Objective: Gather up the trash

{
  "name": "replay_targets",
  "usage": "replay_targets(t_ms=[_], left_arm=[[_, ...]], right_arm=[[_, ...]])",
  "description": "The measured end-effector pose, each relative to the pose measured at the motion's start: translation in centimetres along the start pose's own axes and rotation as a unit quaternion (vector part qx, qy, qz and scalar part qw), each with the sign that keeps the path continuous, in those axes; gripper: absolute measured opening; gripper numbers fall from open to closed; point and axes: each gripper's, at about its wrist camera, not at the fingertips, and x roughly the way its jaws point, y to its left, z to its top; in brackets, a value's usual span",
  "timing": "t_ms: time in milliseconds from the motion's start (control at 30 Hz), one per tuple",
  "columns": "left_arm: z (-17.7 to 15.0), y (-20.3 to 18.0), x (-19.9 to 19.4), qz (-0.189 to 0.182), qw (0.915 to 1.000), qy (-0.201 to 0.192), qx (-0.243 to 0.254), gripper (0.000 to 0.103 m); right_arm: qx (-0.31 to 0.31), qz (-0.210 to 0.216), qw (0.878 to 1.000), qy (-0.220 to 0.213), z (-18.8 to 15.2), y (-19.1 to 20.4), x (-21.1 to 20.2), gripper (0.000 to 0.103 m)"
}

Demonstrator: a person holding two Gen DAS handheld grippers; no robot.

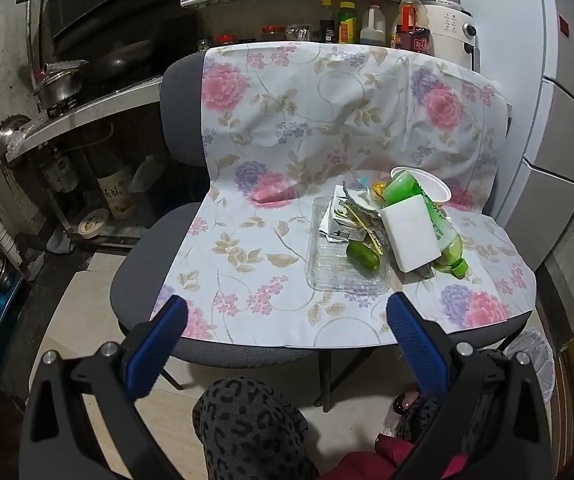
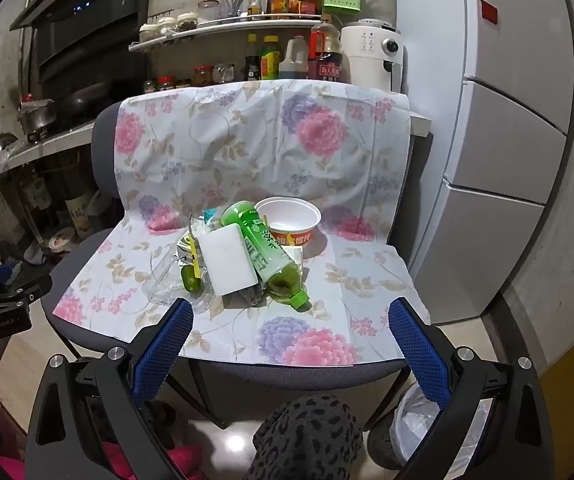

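Observation:
A pile of trash lies on a chair covered with a floral cloth (image 1: 271, 240) (image 2: 339, 280). It holds a green plastic bottle (image 1: 445, 236) (image 2: 265, 252), a white foam block (image 1: 409, 232) (image 2: 229, 260), a paper bowl (image 1: 435, 186) (image 2: 291, 220), a clear plastic tray (image 1: 335, 268) (image 2: 163, 280), a small green fruit (image 1: 363, 256) (image 2: 190, 278) and crumpled wrappers (image 1: 347, 216). My left gripper (image 1: 287, 320) is open and empty, in front of the chair's edge, left of the pile. My right gripper (image 2: 291, 320) is open and empty, just short of the pile.
A bin lined with a white bag (image 2: 419, 424) (image 1: 535, 356) stands on the floor under the chair's right front. A fridge (image 2: 507, 160) is at the right. A stove counter with pots (image 1: 67, 92) is at the left. A shelf with bottles (image 2: 287, 56) is behind the chair.

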Motion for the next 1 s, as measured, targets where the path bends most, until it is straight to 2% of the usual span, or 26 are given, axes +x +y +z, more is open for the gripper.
replay_targets(t_ms=[1000], left_arm=[[-0.30,0.17,0.30,0.002,1.0000,-0.001,-0.001,0.097]], right_arm=[[0.000,0.001,1.000,0.000,-0.06,0.17,0.39,0.097]])
